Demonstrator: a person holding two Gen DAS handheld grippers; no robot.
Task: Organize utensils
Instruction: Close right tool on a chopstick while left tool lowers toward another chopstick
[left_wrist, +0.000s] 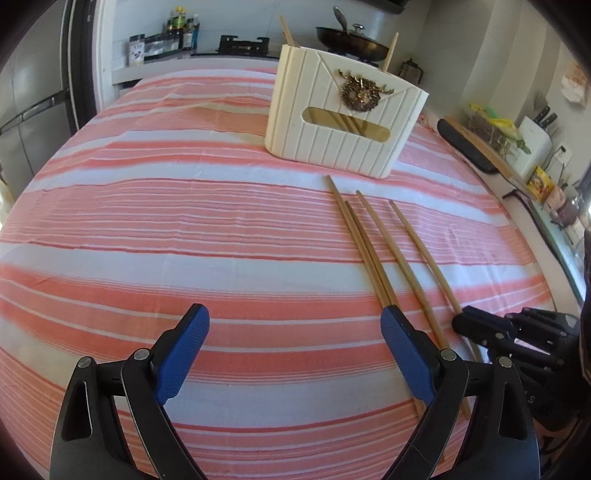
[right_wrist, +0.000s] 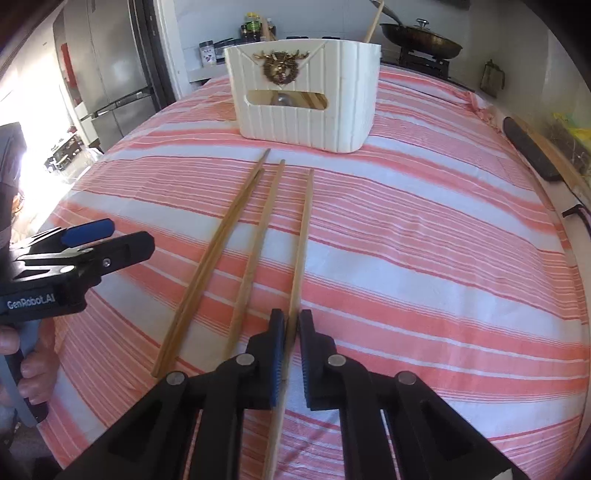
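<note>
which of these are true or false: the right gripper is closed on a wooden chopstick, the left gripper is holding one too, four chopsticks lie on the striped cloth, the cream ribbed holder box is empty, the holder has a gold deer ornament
1. The right gripper is closed on a long wooden chopstick. True.
2. The left gripper holds a chopstick too. False: its jaws stand wide open with nothing between them.
3. Four chopsticks lie on the pink and white striped cloth. True.
4. The cream ribbed holder box is empty. False: wooden sticks show through its front slot and above its rim.
5. The box bears a gold deer ornament. True.
</note>
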